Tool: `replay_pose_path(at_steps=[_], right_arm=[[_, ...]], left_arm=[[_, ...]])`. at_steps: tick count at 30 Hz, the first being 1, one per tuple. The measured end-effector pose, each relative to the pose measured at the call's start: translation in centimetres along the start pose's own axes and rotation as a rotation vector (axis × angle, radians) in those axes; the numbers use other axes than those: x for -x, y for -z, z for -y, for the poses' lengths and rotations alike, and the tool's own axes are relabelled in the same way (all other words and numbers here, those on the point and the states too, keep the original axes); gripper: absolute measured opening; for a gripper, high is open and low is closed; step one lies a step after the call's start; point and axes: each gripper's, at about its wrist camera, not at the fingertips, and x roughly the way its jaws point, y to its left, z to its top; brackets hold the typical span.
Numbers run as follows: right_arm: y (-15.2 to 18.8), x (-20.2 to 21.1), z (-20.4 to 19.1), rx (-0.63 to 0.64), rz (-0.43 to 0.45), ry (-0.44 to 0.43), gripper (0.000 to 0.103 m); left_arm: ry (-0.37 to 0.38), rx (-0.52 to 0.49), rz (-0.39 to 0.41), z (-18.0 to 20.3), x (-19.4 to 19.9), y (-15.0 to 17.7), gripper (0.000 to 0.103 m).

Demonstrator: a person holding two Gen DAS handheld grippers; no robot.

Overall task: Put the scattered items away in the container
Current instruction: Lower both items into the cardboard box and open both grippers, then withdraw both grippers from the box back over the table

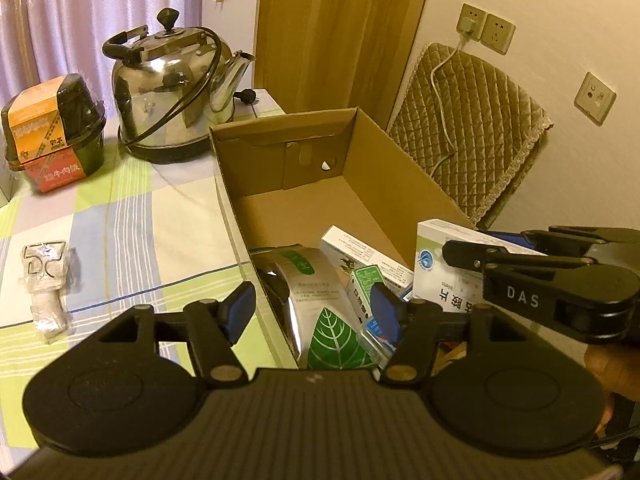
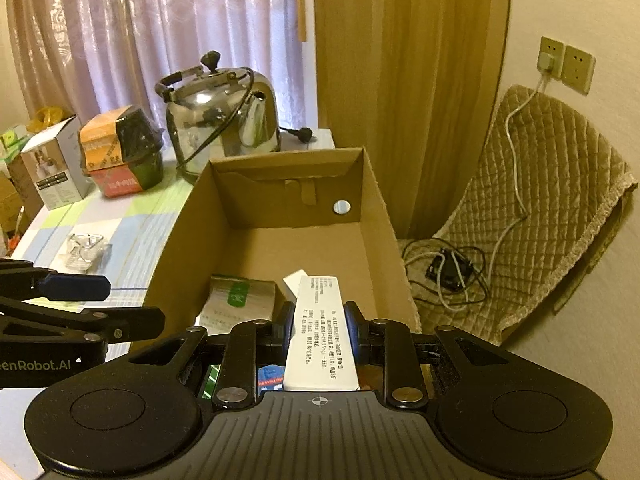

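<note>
White medicine box (image 2: pixel 320 332) sits clamped between the right gripper (image 2: pixel 320 326) pads, long axis running straight ahead along the fingers, 6 to 12 o'clock in the right wrist view. Its far end pokes out toward 12 o'clock, over the near part of the cardboard box (image 2: pixel 372 216). The box floor beyond is bare at 12 o'clock, so by my read the release needs only a short drop, no reorienting.

Already inside the container, near end: silver leaf-print pouch (image 1: pixel 320 304), a small green-and-white carton (image 1: pixel 366 292), another white carton (image 1: pixel 352 248) (all bunched together, some overlapping). The held box shows in the left wrist view at about 3 o'clock, over the container's near right corner.

Left gripper (image 1: pixel 312 312) jaws spread wide, nothing between them, hovering at the container's near left wall; pouch lies just ahead at 12 o'clock.

Still out on the checked tablecloth (image 1: pixel 120 208): a clear-wrapped packet with wire loop (image 1: pixel 48 280), at 9 to 10 o'clock from the left gripper, well apart from the container. Left hand is nearer it. Kettle (image 1: pixel 172 92) and instant-meal tub (image 1: pixel 56 128) stand further back (likely not scatter).
</note>
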Motion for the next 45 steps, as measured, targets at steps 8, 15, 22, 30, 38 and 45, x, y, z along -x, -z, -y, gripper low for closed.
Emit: replay_pose_path(at_steps=[8, 15, 22, 30, 38, 45], right_arm=[[-0.2, -0.7, -0.2, 0.036, 0.033, -0.001, 0.028], [-0.6, -3.1, -0.4, 0.093, 0.028, -0.002, 0.028], [-0.5, -5.0, -0.2, 0.152, -0.009, 0.052, 0.031], [0.8, -3.4, -0.5, 0.16, 0.033, 0.064, 0.103], [1.6, -2.0, -1.2, 0.143, 0.033, 0.054, 0.103], [1.7, -0.5, -2.4, 0.141, 0.038, 0.038, 0.103]], left_arm=[[-0.004, 0.022, 0.001, -0.9, 0.0, 0.1, 0.059], [-0.005, 0.034, 0.004, -1.7, -0.1, 0.3, 0.059], [-0.011, 0.042, 0.009, -2.4, 0.0, 0.5, 0.059], [-0.012, 0.056, 0.002, -2.9, 0.1, 1.4, 0.06], [-0.031, 0.072, 0.006, -3.7, 1.3, 2.5, 0.063], [-0.059, 0.085, 0.017, -5.1, 3.3, 3.6, 0.066]])
